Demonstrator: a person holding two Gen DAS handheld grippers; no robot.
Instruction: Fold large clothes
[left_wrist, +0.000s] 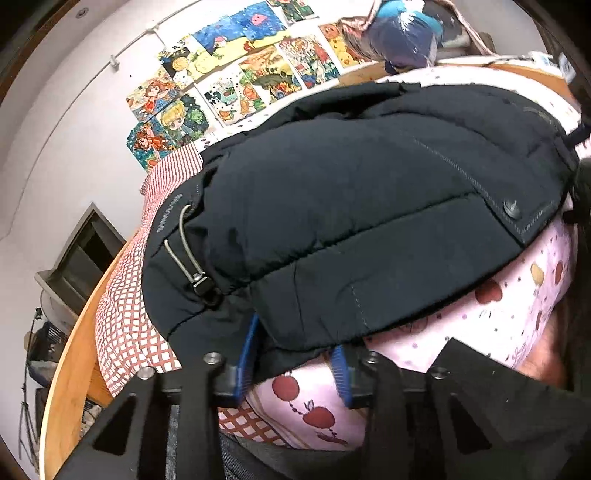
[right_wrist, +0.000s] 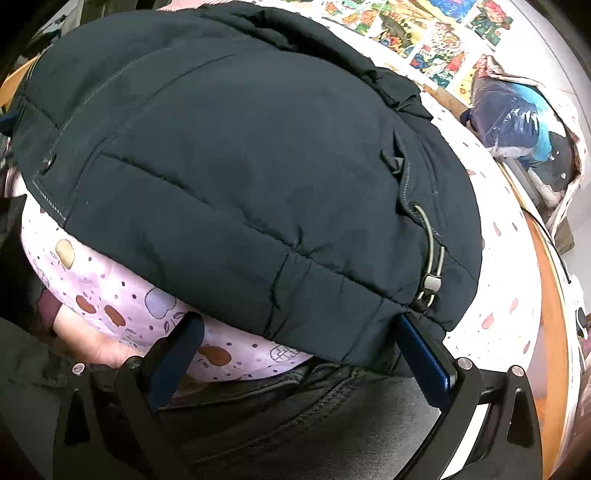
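While the dark puffer jacket (left_wrist: 351, 206) lies puffed up on the pink apple-print sheet (left_wrist: 498, 317), the left gripper (left_wrist: 295, 354) pinches its near hem and the right gripper (right_wrist: 299, 343), jaws spread, straddles it ungripped, so I'd guess right clamps next before both lift to fold.

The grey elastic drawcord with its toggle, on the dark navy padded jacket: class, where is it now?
In the left wrist view, the grey elastic drawcord lies at the left hem corner of the dark navy padded jacket, beside the red checked sheet, just above the left gripper.
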